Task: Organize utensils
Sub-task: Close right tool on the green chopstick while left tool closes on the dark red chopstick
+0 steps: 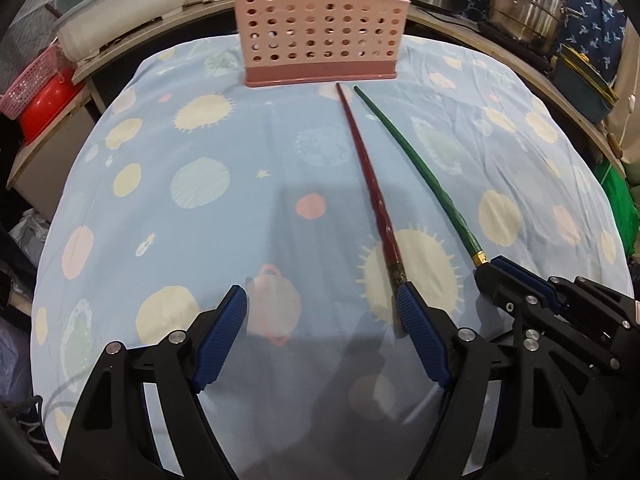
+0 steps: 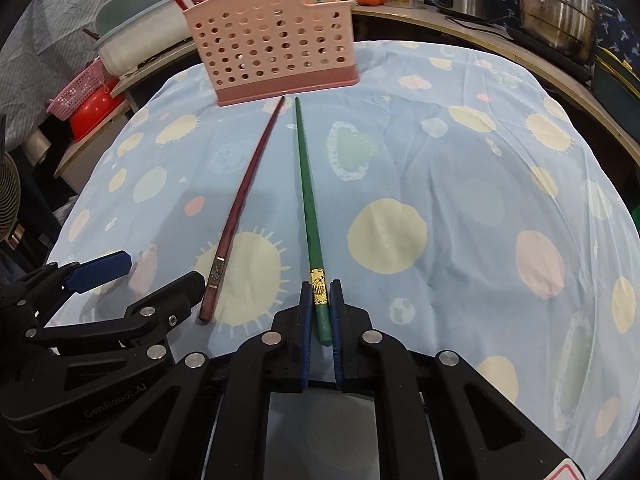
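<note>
Partly hidden behind left tool (image 1: 322, 304): red chopstick's (image 1: 366, 172) butt.

1. Your work surface is a table under a light blue cloth (image 2: 460, 168) printed with pale yellow, pink and green planets.
2. A pink perforated holder (image 2: 272, 52) stands at its far edge, ahead of both tools.
3. A dark red chopstick (image 1: 370, 184) and a green chopstick (image 2: 308, 200) lie side by side on the cloth, tips near the holder.

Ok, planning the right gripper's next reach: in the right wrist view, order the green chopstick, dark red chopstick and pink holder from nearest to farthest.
1. green chopstick: clamped in the right gripper.
2. dark red chopstick: just left, on the cloth.
3. pink holder: far end, upright.
</note>
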The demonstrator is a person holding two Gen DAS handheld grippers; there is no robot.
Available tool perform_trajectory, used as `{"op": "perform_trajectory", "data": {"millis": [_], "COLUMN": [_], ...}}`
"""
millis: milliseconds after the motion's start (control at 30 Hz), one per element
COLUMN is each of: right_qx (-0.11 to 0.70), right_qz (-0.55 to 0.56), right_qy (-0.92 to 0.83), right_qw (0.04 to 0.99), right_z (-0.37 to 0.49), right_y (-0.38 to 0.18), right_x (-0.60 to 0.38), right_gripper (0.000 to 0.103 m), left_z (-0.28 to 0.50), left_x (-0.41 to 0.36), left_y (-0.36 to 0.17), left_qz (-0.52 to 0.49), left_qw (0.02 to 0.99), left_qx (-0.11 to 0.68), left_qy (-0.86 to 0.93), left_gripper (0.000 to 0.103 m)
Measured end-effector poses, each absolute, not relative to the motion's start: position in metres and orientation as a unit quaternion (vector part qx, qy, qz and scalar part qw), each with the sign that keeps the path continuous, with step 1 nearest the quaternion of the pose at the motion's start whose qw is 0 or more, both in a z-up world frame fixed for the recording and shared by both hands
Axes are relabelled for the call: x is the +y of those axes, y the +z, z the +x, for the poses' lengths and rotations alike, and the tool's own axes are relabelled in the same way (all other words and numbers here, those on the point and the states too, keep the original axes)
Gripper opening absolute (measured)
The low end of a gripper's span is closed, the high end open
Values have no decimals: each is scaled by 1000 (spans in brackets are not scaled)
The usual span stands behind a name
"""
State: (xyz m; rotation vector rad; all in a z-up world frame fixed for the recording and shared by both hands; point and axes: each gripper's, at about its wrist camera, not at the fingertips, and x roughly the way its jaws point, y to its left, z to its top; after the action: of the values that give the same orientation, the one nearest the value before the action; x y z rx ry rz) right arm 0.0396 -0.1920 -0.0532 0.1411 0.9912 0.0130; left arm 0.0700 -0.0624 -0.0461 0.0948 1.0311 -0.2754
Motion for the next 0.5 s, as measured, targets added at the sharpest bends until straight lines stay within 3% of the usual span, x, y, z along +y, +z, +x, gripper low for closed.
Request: {"op": "perform_trajectory", "data": {"millis": [367,500], "right_qx": [469,470], "right_qz": [87,84], "right_qy": [-12,-10], "right_qw": [879,878], "right_z": [33,33], "right_y": [-47,-48], "right_x": [-213,-212], "right_gripper": [8,8], "left_z": [72,72], "left_x": [-86,-93], "left_y": [-50,-54], "left_qz": [55,74], "left_qw": [853,854], "left_qx": [498,494], "left_qy": [-150,-144], "left_gripper": [73,67]}}
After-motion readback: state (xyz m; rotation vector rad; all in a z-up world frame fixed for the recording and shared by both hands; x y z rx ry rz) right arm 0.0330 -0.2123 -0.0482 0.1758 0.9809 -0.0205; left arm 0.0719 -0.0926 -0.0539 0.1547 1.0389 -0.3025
